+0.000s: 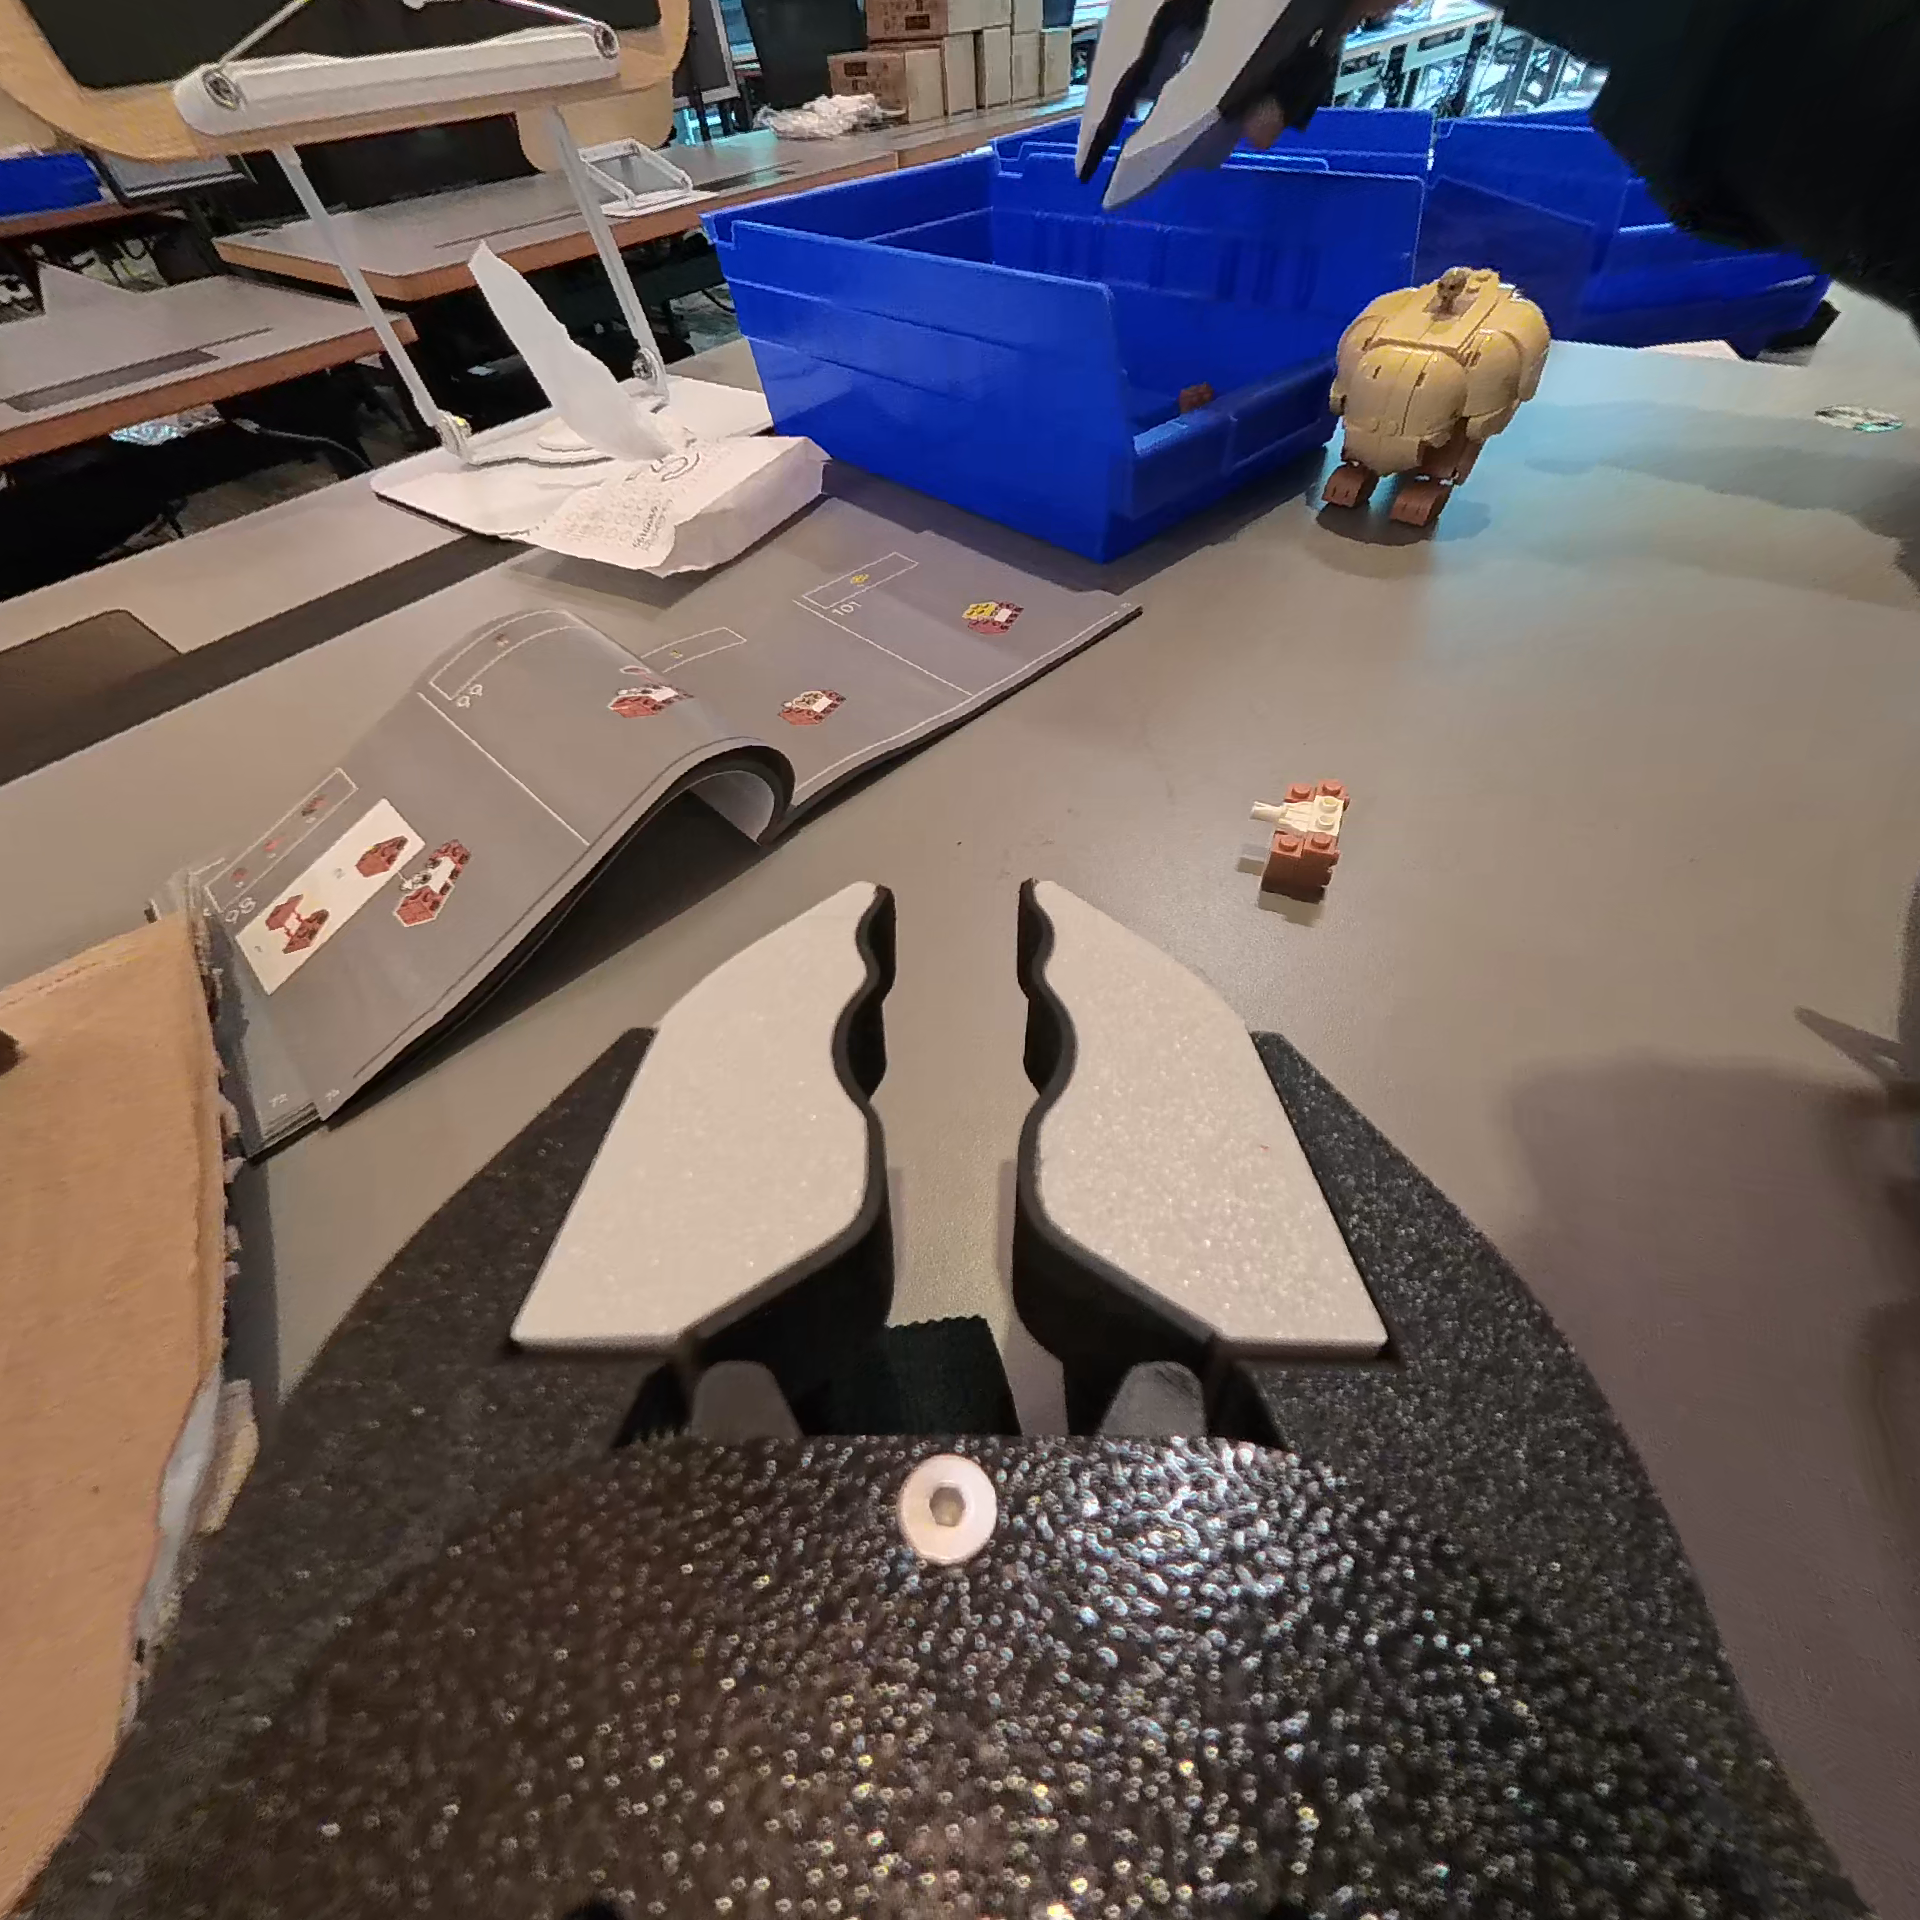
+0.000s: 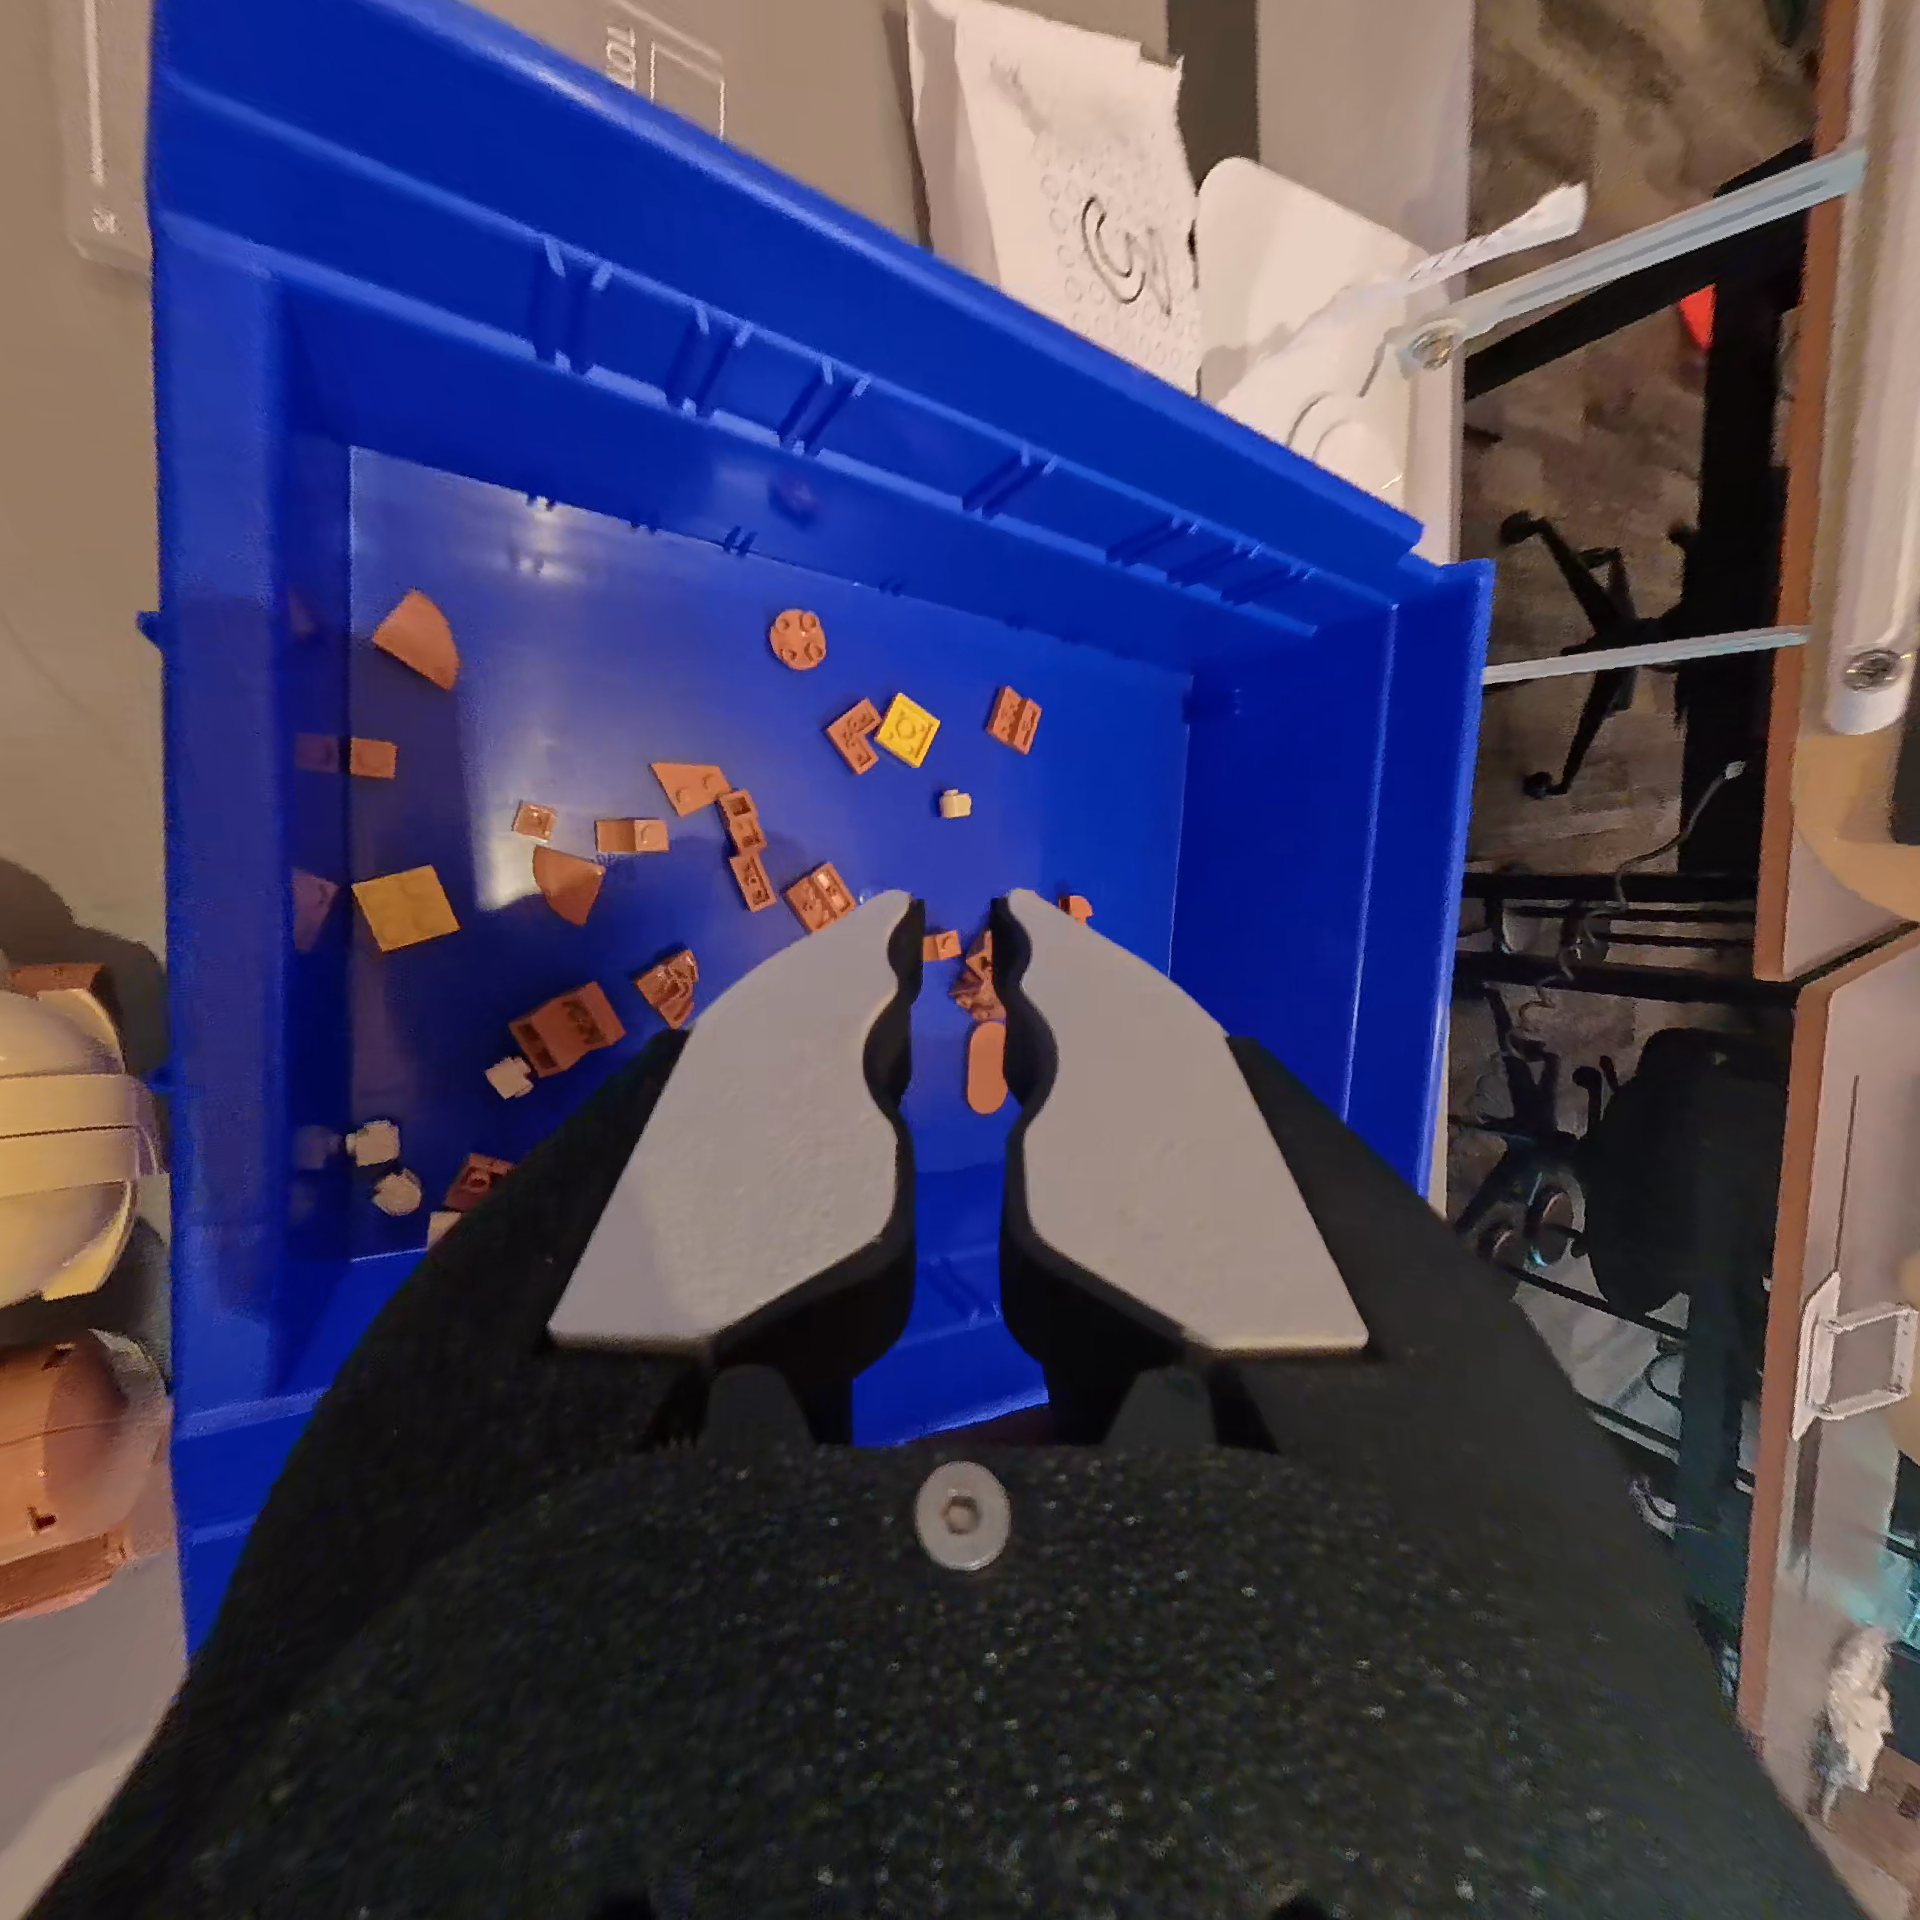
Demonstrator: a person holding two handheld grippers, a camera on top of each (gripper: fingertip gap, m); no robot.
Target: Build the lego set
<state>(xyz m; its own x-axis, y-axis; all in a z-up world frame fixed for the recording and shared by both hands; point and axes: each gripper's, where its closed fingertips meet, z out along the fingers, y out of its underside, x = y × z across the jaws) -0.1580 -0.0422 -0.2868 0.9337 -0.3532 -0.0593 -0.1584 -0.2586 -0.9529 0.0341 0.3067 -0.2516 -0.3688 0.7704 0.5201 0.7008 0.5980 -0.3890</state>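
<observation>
Here the right gripper hangs over the blue bin, its fingers a small way apart with nothing in them. Little brown bricks lie loose on the bin floor, with a yellow plate among them. The nearest ones, a small brown pile and a rounded brown piece, sit below the gap. They look light, hard and smooth (likely to slip or skid), so I think pinching flat sides works best. The fingers hide part of that pile, so its shape is hard to tell.

The left gripper is open and empty too, low over the grey table. A small brown and white brick piece sits near it on the right, and an open booklet on the left. A tan brick animal stands by the bin; its head end is turned away.
</observation>
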